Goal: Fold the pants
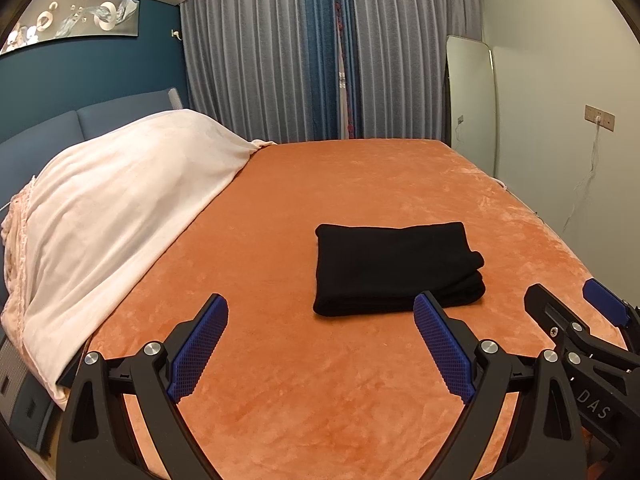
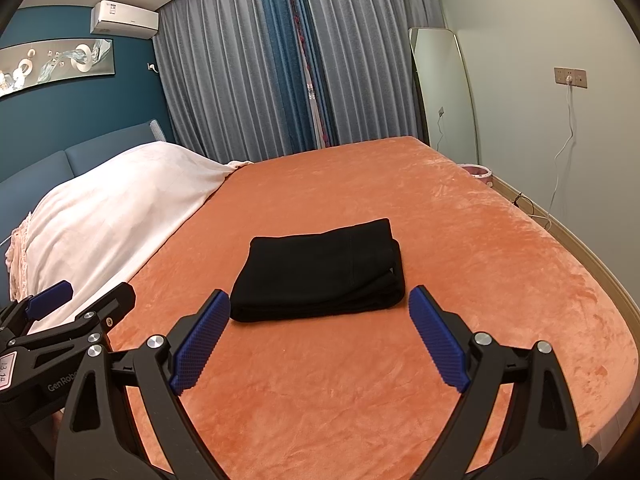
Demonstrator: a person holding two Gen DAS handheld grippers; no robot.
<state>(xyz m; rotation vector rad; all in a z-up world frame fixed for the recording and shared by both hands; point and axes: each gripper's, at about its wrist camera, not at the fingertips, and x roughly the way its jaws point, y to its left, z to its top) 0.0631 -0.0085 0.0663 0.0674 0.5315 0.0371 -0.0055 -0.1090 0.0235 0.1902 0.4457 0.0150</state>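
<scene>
The black pants [image 1: 394, 268] lie folded into a compact rectangle on the orange bed cover [image 1: 320, 380]; they also show in the right wrist view [image 2: 320, 272]. My left gripper [image 1: 320, 304] is open and empty, held above the bed just short of the pants and to their left. My right gripper [image 2: 319, 298] is open and empty, centred in front of the pants' near edge. The right gripper shows at the right edge of the left wrist view [image 1: 568, 296], and the left gripper at the left edge of the right wrist view [image 2: 92, 288].
A pale pink blanket [image 1: 120, 208] covers the pillows at the left against a blue headboard [image 1: 60, 128]. Grey and blue curtains [image 1: 320, 48] hang behind the bed. A mirror [image 1: 472, 96] leans on the right wall. A pink bin [image 2: 478, 172] stands beside the bed's right edge.
</scene>
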